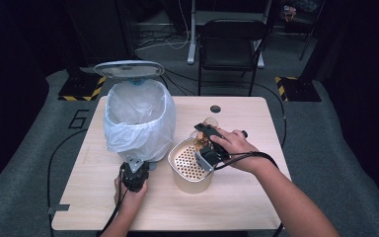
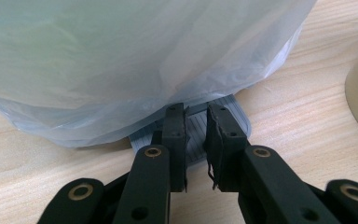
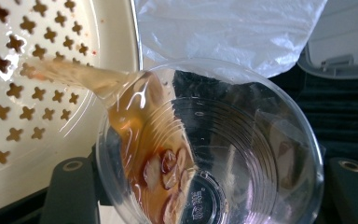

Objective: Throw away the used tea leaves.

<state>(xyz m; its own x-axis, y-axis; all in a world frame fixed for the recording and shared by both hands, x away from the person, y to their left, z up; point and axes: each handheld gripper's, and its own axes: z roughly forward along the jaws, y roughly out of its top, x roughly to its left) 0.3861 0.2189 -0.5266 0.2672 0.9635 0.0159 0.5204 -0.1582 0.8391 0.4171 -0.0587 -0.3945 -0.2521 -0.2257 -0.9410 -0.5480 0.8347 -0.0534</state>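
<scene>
— What have you got in each hand right now?

— My right gripper (image 1: 208,143) is clamped around a clear plastic cup (image 3: 209,144), tipped on its side over the strainer (image 1: 190,163) that sits in the cream pot (image 1: 192,185) at the middle of the table (image 1: 237,197). A brownish liquid (image 3: 74,74) is running over the cup's rim onto the holes. My left gripper (image 2: 196,140) has its jaws squeezed nearly together and is pressing down on the grey pedal (image 2: 233,109) of the bin (image 1: 138,123), so the lid (image 1: 128,69) stands up.

— How do you pour this well?

— I'd keep the rim low and well inside the strainer, and tilt slowly — a fast tip could throw the stream over the pot's edge. The soft bits (image 3: 168,172) lying in the cup should slide out last, I think, so I'd hold the angle until they drop onto the strainer. My left one should keep steady pressure on the pedal, so the lid stays up for whatever goes in the bin.

— What does each camera give you?

— The right gripper view gives me the stream and those pale reddish pieces against the cup wall — from above the cup is just a glint behind my hand. The left gripper view shows my jaws on the ribbed pedal under the white bag (image 2: 121,56). The high view shows the whole layout: bin at the left, pot just beside it.
</scene>
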